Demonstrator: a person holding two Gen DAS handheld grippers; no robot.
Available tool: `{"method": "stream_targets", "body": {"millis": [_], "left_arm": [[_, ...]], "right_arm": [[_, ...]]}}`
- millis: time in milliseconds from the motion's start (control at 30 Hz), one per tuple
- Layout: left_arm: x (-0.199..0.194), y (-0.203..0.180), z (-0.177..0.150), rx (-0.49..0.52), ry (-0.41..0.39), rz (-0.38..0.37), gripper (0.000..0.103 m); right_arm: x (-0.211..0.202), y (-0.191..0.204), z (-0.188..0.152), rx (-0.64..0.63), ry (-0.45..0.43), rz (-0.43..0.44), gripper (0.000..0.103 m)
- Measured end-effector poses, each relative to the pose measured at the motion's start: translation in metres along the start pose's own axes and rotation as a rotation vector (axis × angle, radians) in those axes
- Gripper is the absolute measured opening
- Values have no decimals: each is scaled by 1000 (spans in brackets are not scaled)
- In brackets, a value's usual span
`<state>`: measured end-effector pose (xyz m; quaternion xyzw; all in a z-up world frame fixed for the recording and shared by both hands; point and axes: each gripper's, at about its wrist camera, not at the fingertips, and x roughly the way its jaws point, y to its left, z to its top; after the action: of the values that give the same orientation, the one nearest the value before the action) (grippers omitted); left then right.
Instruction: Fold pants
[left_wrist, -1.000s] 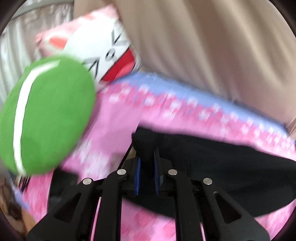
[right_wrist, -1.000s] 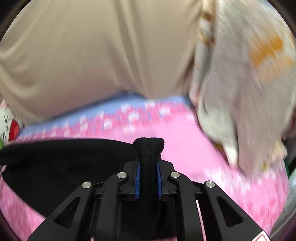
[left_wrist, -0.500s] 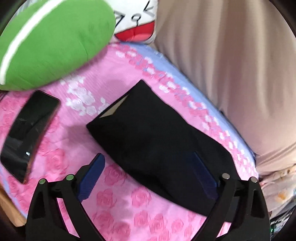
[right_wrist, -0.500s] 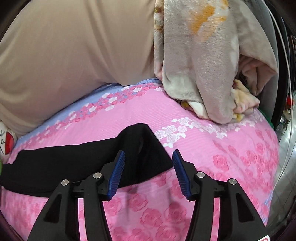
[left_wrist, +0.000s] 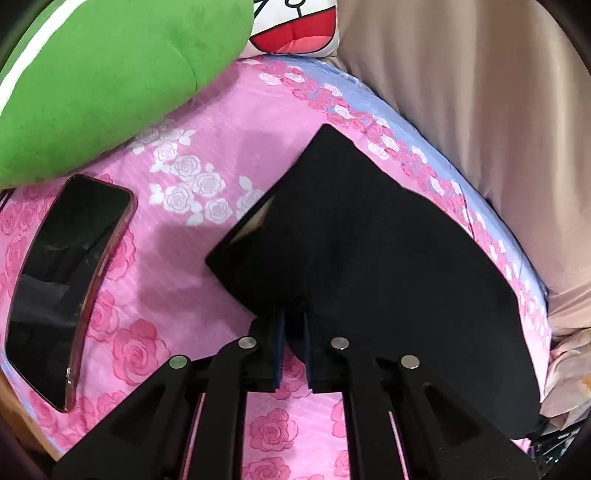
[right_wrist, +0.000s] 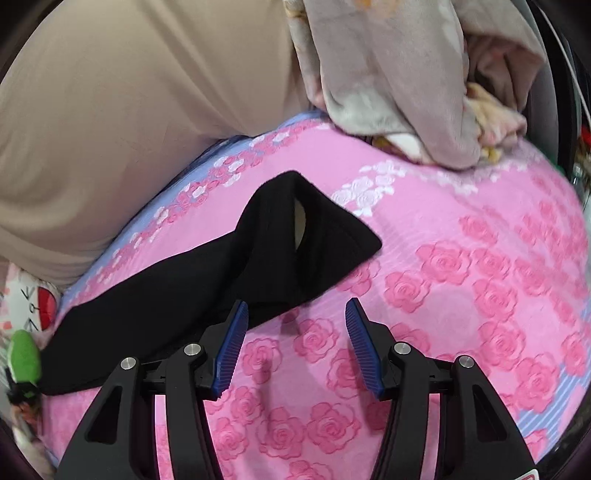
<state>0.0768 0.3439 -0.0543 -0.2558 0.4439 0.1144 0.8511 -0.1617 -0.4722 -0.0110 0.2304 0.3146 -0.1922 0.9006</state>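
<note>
Half a second ago the left gripper (left_wrist: 293, 332) stood spread above the cloth; it has since pressed together, pinching the near edge of the black pants (left_wrist: 369, 266). They lie flat on the pink rose sheet (left_wrist: 207, 229), long axis running from near right to far left in the right wrist view. The right gripper (right_wrist: 293, 343), jaws spread and holding nothing, hovers just near of the right end, where the cloth bulges open. A phone (left_wrist: 66, 284) lies left, under the green cushion (left_wrist: 110, 74).

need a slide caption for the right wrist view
Open right gripper beside folded black pants on pink rose-print bedsheet.
</note>
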Motion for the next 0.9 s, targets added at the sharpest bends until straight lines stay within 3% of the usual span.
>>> {"method": "stream_targets", "body": {"millis": [100,167,233,333,367,400,433,500,567,633,700,767,833,900], "left_arm": [[-3,-10,-1,17,-20,28,8],[-1,-12,0,5,-9,35,9],[-2,-15,-2,8,-8,48,10],[3,-11,0,18,-8,69,10],[5,-10,2,18,-7,72,10],[4,-8,2,16,-6,75,10],[4,-7,4,9,-2,75,10],[5,-7,7,3,3,77,10],[5,-7,8,1,10,79,10],[5,-6,8,2,15,81,11],[6,-7,8,10,13,86,11],[6,-8,6,24,5,90,11],[7,-8,5,28,1,95,11],[7,-10,4,38,-1,103,11]], "right_arm": [[-5,9,12,26,-25,49,55],[-11,15,19,48,-49,85,67],[-8,24,24,55,-35,119,70],[21,36,34,32,33,49,70],[36,37,38,25,51,-13,64],[49,38,42,12,65,-47,52],[59,38,45,4,79,-55,9],[79,40,59,36,126,-29,10],[52,55,75,3,20,50,9],[1,70,85,-65,-154,170,9],[-13,61,79,-93,-187,193,11],[15,31,63,-80,-67,104,28],[43,-4,41,20,80,26,29],[38,-19,29,77,77,52,38]]}}
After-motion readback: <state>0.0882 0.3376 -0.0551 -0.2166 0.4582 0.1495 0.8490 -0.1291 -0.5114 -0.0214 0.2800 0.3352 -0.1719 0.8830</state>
